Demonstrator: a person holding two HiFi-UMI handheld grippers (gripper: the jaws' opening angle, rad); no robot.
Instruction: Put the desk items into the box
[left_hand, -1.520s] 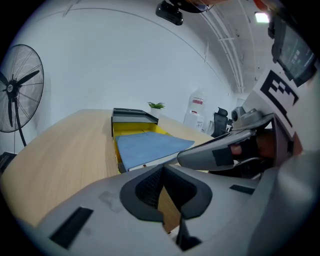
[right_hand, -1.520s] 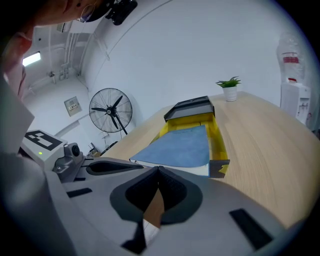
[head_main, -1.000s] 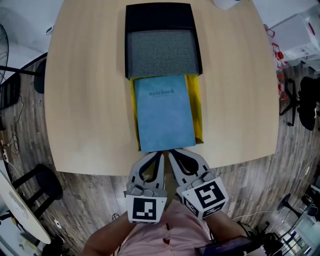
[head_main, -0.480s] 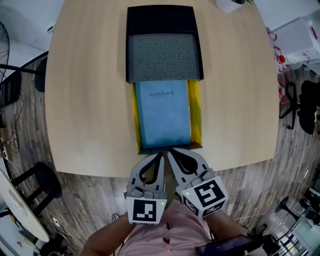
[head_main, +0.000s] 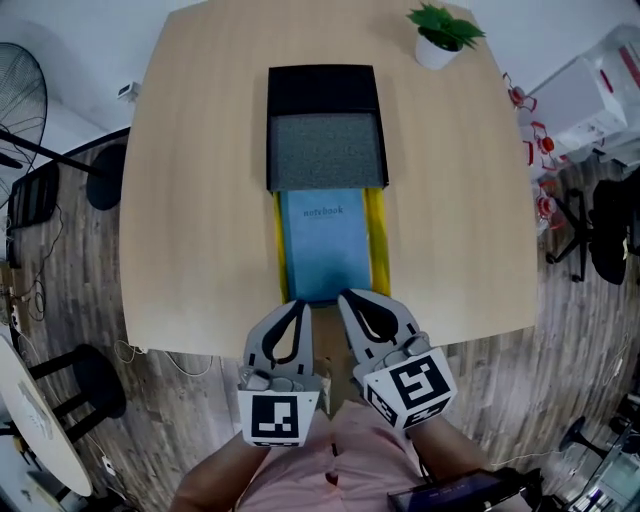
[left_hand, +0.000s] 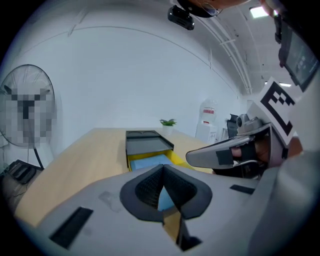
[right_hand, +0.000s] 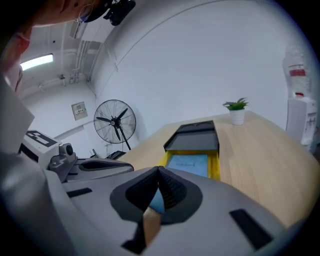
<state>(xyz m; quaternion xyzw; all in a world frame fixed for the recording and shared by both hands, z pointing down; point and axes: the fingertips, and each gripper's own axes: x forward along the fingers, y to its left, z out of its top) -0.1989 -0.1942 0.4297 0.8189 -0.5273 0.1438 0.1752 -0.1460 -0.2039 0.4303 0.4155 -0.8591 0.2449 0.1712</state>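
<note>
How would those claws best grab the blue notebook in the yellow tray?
Probably by its near short edge, coming from the person's side: the notebook lies flat, the yellow tray walls flank both long sides, and the black cover blocks the far end.

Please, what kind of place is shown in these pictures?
Probably an office or lab room. A large light wooden table carries a small potted plant, a standing fan is beside the table, and a black chair stands on wood-pattern flooring.
</note>
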